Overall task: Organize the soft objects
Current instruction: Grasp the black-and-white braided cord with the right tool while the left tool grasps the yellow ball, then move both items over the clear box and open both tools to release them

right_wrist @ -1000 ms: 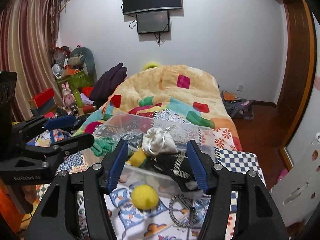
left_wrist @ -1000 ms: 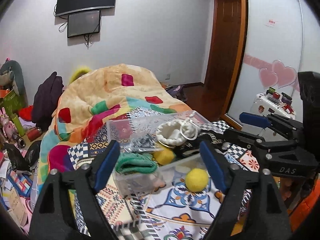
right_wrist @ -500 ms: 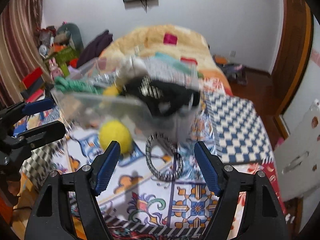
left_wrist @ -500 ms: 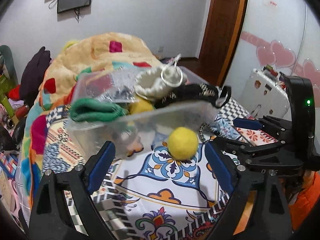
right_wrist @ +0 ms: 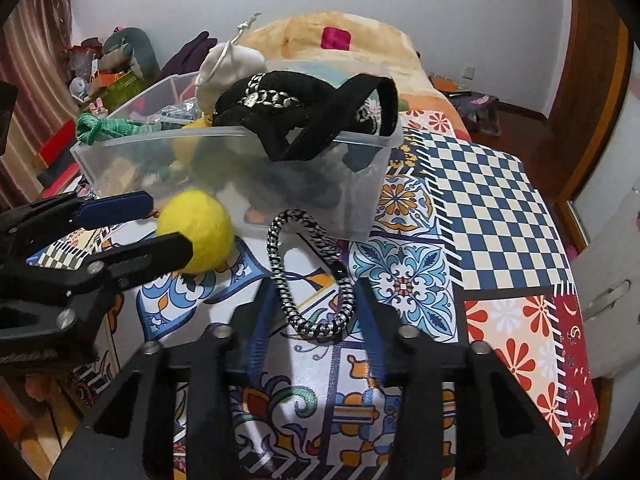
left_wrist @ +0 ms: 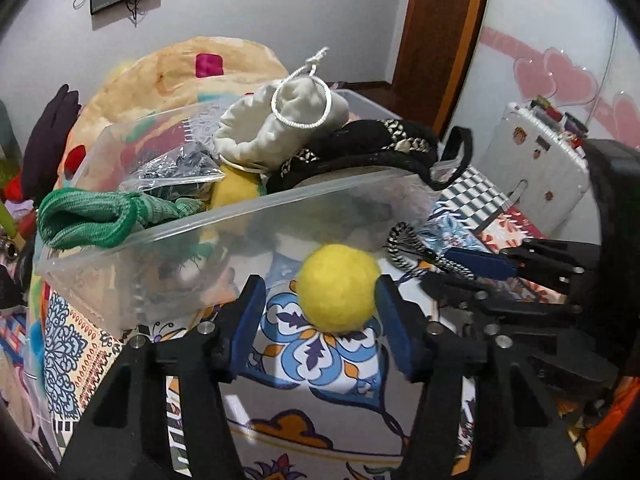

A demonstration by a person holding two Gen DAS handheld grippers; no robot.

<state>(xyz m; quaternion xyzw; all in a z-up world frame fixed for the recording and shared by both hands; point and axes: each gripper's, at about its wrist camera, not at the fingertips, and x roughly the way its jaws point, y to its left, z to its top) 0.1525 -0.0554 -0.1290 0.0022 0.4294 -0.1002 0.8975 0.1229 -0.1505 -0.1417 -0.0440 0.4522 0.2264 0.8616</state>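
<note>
A yellow felt ball (left_wrist: 338, 286) lies on the patterned cloth in front of a clear plastic bin (left_wrist: 224, 240). My left gripper (left_wrist: 320, 306) is open with its jaws either side of the ball; the right finger touches it, the left stands apart. In the right wrist view the ball (right_wrist: 198, 236) sits between the left gripper's fingers (right_wrist: 132, 204). A black-and-white braided loop (right_wrist: 310, 276) lies on the cloth. My right gripper (right_wrist: 312, 320) is open and straddles the loop's near end. The bin (right_wrist: 360, 184) holds a white drawstring pouch (left_wrist: 280, 120), a black strap (right_wrist: 304, 120) and green cord (left_wrist: 96, 216).
The cloth (right_wrist: 480, 208) covers a bed with a heaped orange quilt (right_wrist: 340, 40) behind the bin. A white case (left_wrist: 536, 176) stands at the right, cluttered shelves (right_wrist: 104, 68) at the left. The right gripper body (left_wrist: 560, 280) is close beside the left one.
Both grippers have come down and forward to the cloth. The left gripper's jaws have narrowed around the yellow ball. The right gripper's jaws have narrowed around the braided loop.
</note>
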